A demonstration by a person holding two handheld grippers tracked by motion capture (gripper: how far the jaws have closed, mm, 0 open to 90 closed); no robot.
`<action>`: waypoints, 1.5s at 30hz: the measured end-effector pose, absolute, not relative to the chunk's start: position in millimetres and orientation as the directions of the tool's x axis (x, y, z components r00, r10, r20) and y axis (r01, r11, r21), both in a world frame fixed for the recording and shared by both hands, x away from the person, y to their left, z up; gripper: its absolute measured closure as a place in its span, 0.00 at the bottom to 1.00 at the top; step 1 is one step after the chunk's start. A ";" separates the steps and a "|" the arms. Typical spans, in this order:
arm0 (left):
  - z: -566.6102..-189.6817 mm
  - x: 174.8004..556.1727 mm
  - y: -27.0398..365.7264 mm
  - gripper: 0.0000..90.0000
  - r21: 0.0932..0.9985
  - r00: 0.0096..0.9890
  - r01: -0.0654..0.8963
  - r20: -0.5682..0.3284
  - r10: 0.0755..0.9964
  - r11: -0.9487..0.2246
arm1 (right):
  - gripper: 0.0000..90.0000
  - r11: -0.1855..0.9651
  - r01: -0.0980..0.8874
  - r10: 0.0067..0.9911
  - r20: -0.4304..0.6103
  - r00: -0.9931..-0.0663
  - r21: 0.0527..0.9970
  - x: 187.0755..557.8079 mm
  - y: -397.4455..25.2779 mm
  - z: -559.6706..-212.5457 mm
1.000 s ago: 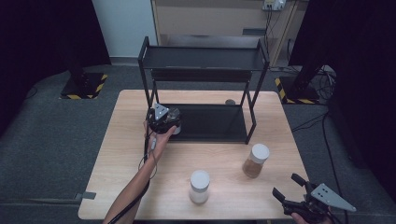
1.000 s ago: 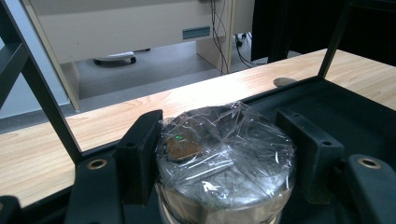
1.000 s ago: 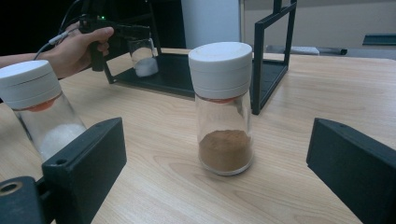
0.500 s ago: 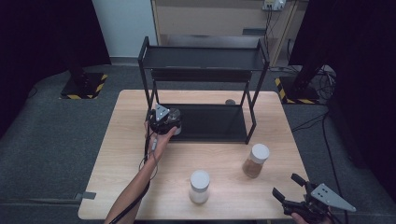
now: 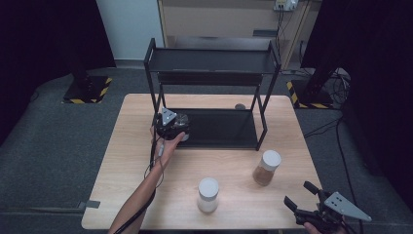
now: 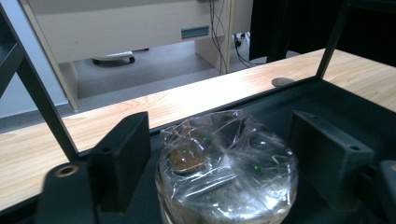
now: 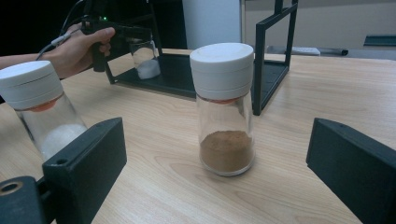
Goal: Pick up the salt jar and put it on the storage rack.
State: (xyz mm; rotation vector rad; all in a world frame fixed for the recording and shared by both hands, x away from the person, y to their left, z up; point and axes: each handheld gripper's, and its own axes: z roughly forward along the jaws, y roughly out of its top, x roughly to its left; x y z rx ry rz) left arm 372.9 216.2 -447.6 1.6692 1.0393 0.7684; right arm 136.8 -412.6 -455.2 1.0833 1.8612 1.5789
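A clear jar (image 5: 183, 118) with plastic wrap over its mouth (image 6: 229, 172) stands on the lower shelf of the black rack (image 5: 214, 61), at the shelf's front left corner. It has white powder in its bottom (image 7: 145, 60). My left gripper (image 5: 178, 126) is shut on this jar, with one black jaw on each side of its top. A brown-powder jar (image 5: 265, 168) with a white lid stands on the table right of centre. My right gripper (image 5: 297, 193) is open near the table's front right corner and points at that jar (image 7: 225, 112) from a short way off.
A second white-lidded jar (image 5: 208, 195) with white powder stands near the front edge, to the left of the right gripper (image 7: 39, 107). The rack's right front post (image 5: 260, 131) rises behind the brown jar. A small dark disc (image 5: 239, 106) lies behind the rack.
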 end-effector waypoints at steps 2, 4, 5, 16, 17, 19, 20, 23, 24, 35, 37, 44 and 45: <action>-446.0 373.1 217.3 0.20 0.951 0.438 0.275 0.008 0.899 -0.143 | 0.06 0.028 0.267 0.803 0.137 -0.580 0.963 137.0 -412.4 -455.2; -444.1 372.7 218.0 0.19 0.953 0.443 0.268 0.009 0.896 -0.142 | 0.06 0.029 0.266 0.803 0.136 -0.581 0.963 137.0 -412.4 -455.2; -442.6 372.9 218.5 0.18 0.953 0.448 0.266 0.010 0.894 -0.144 | 0.06 0.029 0.266 0.802 0.137 -0.581 0.964 136.9 -412.4 -455.2; -420.9 371.5 221.3 0.08 0.954 0.465 0.257 0.016 0.885 -0.153 | 0.06 0.030 0.263 0.802 0.134 -0.582 0.964 136.6 -412.3 -455.0; -419.3 371.0 221.8 0.07 0.955 0.467 0.254 0.015 0.884 -0.151 | 0.06 0.030 0.263 0.802 0.134 -0.583 0.964 136.6 -412.3 -454.9; -415.7 369.3 222.6 0.06 0.956 0.472 0.245 0.025 0.881 -0.158 | 0.06 0.031 0.262 0.801 0.132 -0.584 0.965 136.6 -412.2 -454.9; -414.1 368.6 223.3 0.06 0.957 0.477 0.243 0.023 0.879 -0.156 | 0.06 0.032 0.261 0.801 0.131 -0.584 0.965 136.6 -412.2 -454.9; -408.1 365.8 224.5 0.04 0.958 0.483 0.242 0.019 0.875 -0.154 | 0.06 0.033 0.260 0.801 0.130 -0.585 0.965 136.6 -412.1 -454.8; -406.5 364.8 225.3 0.04 0.959 0.488 0.239 0.016 0.873 -0.152 | 0.06 0.032 0.261 0.801 0.131 -0.584 0.965 136.6 -412.0 -454.8; -388.0 351.8 236.0 0.01 0.965 0.521 0.238 -0.030 0.853 -0.112 | 0.06 0.034 0.261 0.802 0.130 -0.584 0.965 136.6 -411.6 -454.7; -383.9 349.3 237.0 0.01 0.965 0.529 0.233 -0.023 0.849 -0.119 | 0.06 0.035 0.261 0.802 0.129 -0.583 0.965 136.7 -411.4 -454.6; -369.5 335.5 242.5 0.00 0.971 0.550 0.209 -0.021 0.835 -0.114 | 0.06 0.037 0.257 0.802 0.124 -0.584 0.966 136.5 -411.5 -454.7; -367.3 333.2 243.4 0.00 0.972 0.555 0.206 -0.021 0.831 -0.113 | 0.06 0.037 0.257 0.802 0.125 -0.585 0.966 136.6 -411.5 -454.8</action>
